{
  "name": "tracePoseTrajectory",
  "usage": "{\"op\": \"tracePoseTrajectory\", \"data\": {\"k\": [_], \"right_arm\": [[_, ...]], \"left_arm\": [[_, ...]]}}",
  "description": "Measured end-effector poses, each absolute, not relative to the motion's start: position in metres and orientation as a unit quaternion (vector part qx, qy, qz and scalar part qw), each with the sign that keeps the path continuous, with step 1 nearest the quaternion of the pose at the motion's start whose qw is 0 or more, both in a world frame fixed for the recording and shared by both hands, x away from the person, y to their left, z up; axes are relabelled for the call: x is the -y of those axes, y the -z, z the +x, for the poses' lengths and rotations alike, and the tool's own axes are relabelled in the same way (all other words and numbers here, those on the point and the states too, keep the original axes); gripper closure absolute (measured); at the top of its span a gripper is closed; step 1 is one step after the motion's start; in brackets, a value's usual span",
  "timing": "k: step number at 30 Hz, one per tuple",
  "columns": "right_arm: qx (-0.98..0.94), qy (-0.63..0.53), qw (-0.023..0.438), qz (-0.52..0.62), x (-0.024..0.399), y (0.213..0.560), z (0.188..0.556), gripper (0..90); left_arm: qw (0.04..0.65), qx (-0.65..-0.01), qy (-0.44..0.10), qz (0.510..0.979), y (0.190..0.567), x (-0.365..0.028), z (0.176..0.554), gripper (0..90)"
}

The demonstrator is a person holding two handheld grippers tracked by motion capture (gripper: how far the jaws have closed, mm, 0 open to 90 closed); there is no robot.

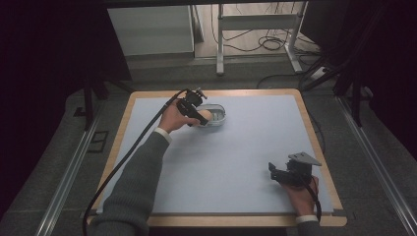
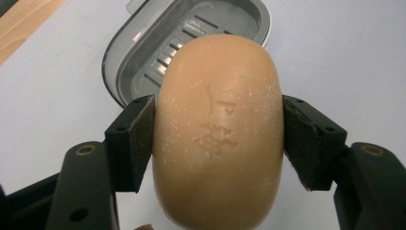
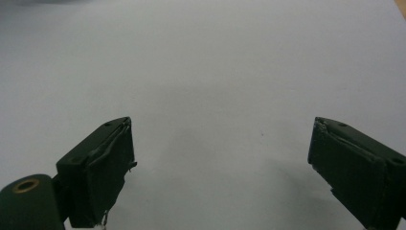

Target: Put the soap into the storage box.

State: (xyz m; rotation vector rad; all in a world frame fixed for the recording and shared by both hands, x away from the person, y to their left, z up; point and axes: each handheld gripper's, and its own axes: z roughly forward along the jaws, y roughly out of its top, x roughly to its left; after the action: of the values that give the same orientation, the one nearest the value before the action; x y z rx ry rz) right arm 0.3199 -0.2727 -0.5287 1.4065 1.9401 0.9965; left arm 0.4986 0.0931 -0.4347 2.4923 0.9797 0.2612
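An oval tan soap bar (image 2: 218, 129) with an embossed mark is clamped between the jaws of my left gripper (image 2: 218, 139), which is shut on it. Just beyond it lies a grey soap dish (image 2: 143, 45) with a ribbed inner tray. In the high view the left gripper (image 1: 200, 117) holds the soap (image 1: 205, 116) at the near left rim of the dish (image 1: 220, 116), at the back of the table. My right gripper (image 1: 274, 173) rests near the front right of the mat, and its jaws (image 3: 222, 167) stand wide open with nothing between them.
A pale blue mat (image 1: 236, 147) covers the wooden table (image 1: 322, 147). Cables trail from both grippers; the left one runs along the sleeve off the table's front left. Behind the table stand a metal frame (image 1: 255, 22) and floor cables.
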Motion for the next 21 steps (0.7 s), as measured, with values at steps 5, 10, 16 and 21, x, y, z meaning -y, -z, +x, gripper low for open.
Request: {"op": "tracePoseTrajectory", "data": {"k": [5,10,16,21], "right_arm": [[-0.720,-0.369,0.269,0.522,0.272,0.529,0.320,8.6],[-0.721,-0.369,0.270,0.521,0.272,0.529,0.320,8.6],[-0.721,-0.368,0.271,0.521,0.272,0.529,0.320,8.6],[-0.721,-0.368,0.271,0.521,0.272,0.529,0.320,8.6]], "left_arm": [[0.233,-0.350,-0.088,0.903,0.437,-0.090,0.506,32.6],[0.230,-0.349,-0.091,0.904,0.438,-0.087,0.511,32.6],[0.227,-0.344,-0.092,0.907,0.438,-0.082,0.519,32.6],[0.223,-0.343,-0.092,0.908,0.440,-0.076,0.523,32.6]]}}
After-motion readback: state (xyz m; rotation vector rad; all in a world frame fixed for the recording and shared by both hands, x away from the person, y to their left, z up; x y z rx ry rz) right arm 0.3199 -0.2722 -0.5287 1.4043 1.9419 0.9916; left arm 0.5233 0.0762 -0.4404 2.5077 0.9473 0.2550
